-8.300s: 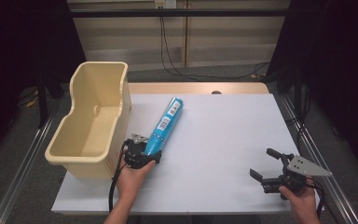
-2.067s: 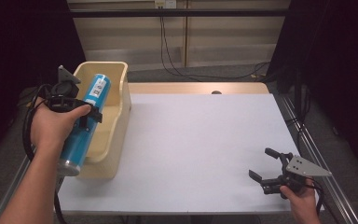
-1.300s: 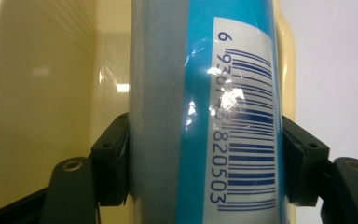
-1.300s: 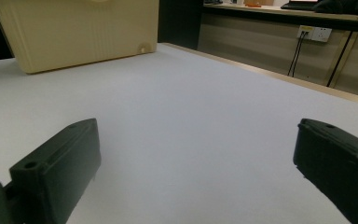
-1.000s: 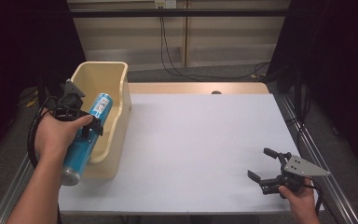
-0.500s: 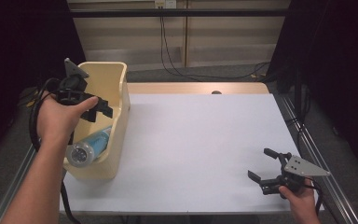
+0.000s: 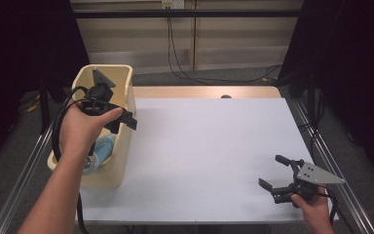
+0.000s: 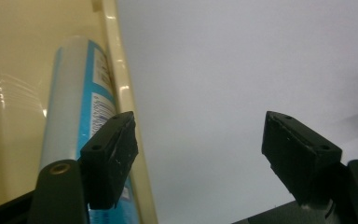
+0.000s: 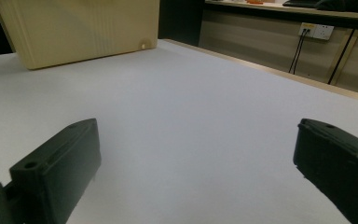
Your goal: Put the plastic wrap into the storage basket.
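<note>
The left gripper (image 7: 108,113) hangs over the right wall of the cream bin (image 7: 121,146), jaws spread wide and holding nothing. Just below and to its left lies the blue bottle (image 8: 81,116), inside the bin, its long axis running along that wall and roughly along the gripper's line of sight. The wall passes between the 2 jaws. The right gripper (image 7: 278,176), also wide open and empty, sits well apart near the table's (image 7: 209,141) front edge, with bare surface ahead of it.
</note>
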Action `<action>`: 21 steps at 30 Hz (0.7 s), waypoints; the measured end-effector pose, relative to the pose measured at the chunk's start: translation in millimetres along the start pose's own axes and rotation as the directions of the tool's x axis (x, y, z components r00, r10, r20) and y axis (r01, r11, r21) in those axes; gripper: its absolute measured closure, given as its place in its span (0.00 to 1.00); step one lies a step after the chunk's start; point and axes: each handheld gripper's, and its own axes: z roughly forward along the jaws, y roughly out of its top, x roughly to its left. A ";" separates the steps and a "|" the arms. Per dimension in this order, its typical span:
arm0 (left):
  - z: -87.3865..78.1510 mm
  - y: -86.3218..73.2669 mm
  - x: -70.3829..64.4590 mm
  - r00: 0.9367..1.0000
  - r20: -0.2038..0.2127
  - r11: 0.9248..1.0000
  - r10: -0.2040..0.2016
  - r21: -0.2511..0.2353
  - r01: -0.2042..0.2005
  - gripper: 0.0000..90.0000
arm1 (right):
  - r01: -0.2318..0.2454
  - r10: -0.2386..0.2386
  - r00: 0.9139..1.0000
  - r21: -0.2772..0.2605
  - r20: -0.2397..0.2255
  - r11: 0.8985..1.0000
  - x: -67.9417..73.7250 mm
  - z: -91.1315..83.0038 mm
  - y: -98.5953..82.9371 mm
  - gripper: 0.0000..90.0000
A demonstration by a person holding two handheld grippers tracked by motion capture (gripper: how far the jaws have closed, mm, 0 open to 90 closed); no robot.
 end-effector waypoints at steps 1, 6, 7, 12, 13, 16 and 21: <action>1.3 -0.1 -3.2 1.000 0.006 1.000 0.002 0.006 -0.002 0.29 | -0.001 0.001 1.000 -0.001 0.000 1.000 0.0 0.0 0.1 0.00; 8.3 0.4 -16.8 0.999 0.039 1.000 0.022 0.008 -0.022 0.27 | -0.003 0.003 1.000 -0.007 0.005 1.000 -0.2 -0.5 0.7 0.00; 10.0 0.6 -19.3 0.999 0.040 1.000 0.028 0.006 -0.028 0.26 | 0.000 0.000 1.000 -0.007 0.005 1.000 -0.3 -0.7 0.7 0.00; 22.9 0.5 -31.3 0.997 0.067 0.999 0.043 0.015 -0.044 0.24 | 0.001 -0.001 1.000 -0.007 0.002 1.000 -0.2 -1.4 0.8 0.00; 25.7 0.4 -33.1 0.996 0.072 0.999 0.049 0.017 -0.050 0.24 | 0.001 -0.001 1.000 -0.008 0.002 1.000 -0.2 -1.5 0.8 0.00; 34.5 -1.5 -38.2 0.994 0.090 0.998 0.055 0.018 -0.057 0.24 | 0.001 -0.001 1.000 -0.009 0.005 1.000 -0.3 -1.9 0.9 0.00; 50.3 -6.2 -43.2 0.993 0.101 0.998 0.063 0.019 -0.066 0.24 | 0.000 0.000 1.000 -0.010 0.004 1.000 -0.2 -1.6 0.8 0.00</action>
